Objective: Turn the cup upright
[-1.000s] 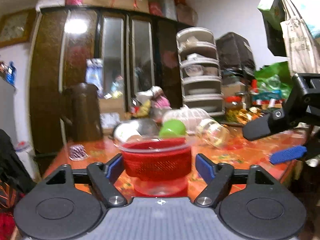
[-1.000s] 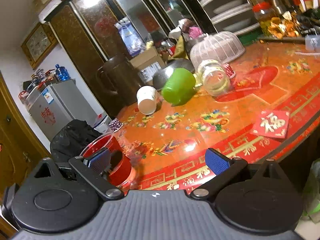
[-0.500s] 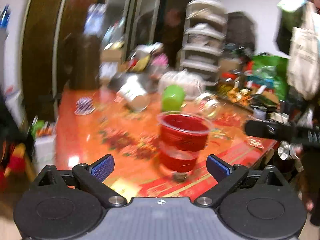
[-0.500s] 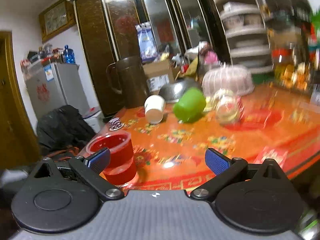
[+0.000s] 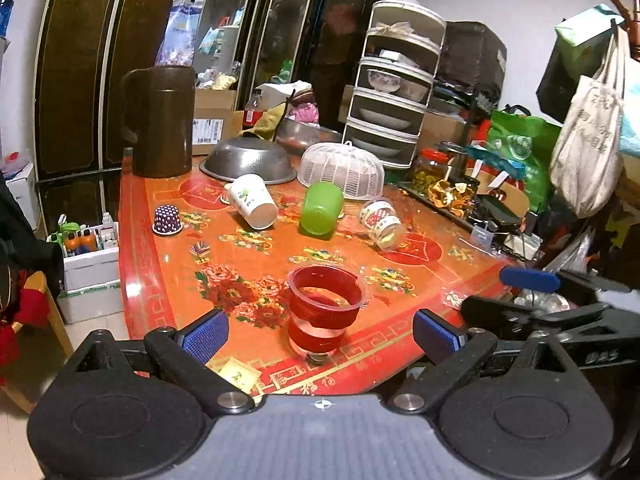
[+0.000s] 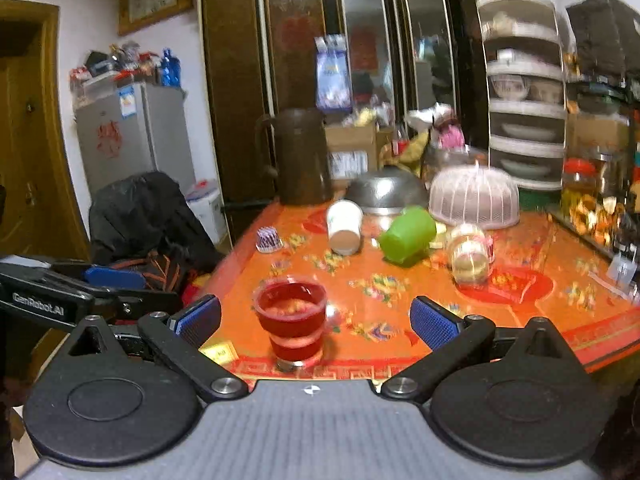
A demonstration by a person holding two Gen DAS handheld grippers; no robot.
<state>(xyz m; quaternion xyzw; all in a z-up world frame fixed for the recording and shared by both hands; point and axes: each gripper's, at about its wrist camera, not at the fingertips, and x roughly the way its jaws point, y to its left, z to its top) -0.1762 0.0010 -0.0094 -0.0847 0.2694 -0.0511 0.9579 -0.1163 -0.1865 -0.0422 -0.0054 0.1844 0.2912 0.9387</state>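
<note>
Both tools are spread apart, holding nothing: left tool (image 5: 320, 334), right tool (image 6: 316, 322). The red cup (image 5: 325, 309) stands upright near the table (image 5: 168, 248) edge, low centre of frame. Farther back, a paper cup (image 5: 252, 207) and green cup (image 5: 321, 209) lie tipped.

Dark wooden cabinet (image 5: 100, 60) behind the red table (image 5: 168, 280).

Cup (image 5: 325, 312): clear glossy plastic, red band. Table (image 5: 248, 264): glossy, smooth. Colander (image 5: 249, 160): dull metal; jug (image 5: 162, 120): matt brown.
</note>
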